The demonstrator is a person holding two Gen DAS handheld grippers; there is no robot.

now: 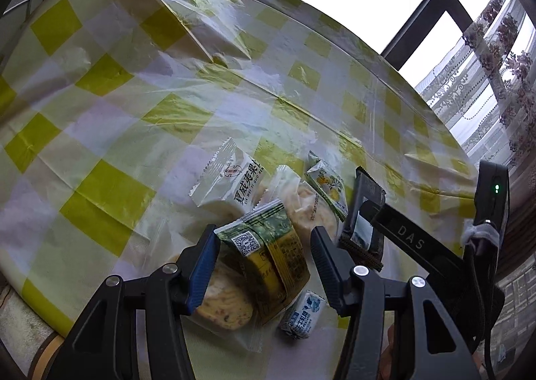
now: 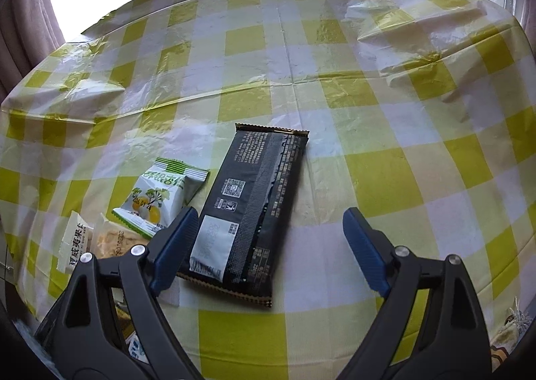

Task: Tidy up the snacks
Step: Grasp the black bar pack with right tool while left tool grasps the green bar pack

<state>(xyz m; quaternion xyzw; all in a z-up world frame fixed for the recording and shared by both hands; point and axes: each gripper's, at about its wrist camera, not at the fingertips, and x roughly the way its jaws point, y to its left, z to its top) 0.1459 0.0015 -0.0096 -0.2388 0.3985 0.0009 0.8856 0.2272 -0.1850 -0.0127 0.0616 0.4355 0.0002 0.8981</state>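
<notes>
My left gripper [image 1: 264,231] is shut on a green and yellow snack packet [image 1: 268,252], held tilted above the pile with a pad at each side. Under it lie a round cookie in clear wrap [image 1: 227,299] and a small blue and white candy [image 1: 303,313]. A white packet with printed characters [image 1: 231,182], a clear cracker packet [image 1: 311,209] and a small fruit-print packet [image 2: 160,199] lie just beyond. My right gripper [image 2: 270,212] stands open over a long black packet [image 2: 254,209] that lies flat on the cloth. Its left finger [image 2: 174,246] overlaps the packet's near corner; the right pad is well clear.
The round table wears a yellow and white check plastic cloth [image 2: 385,179], creased and raised in ridges. A box-shaped bulge under the cloth [image 1: 187,18] sits at the far side. Windows and lace curtains [image 1: 495,61] lie beyond the table edge.
</notes>
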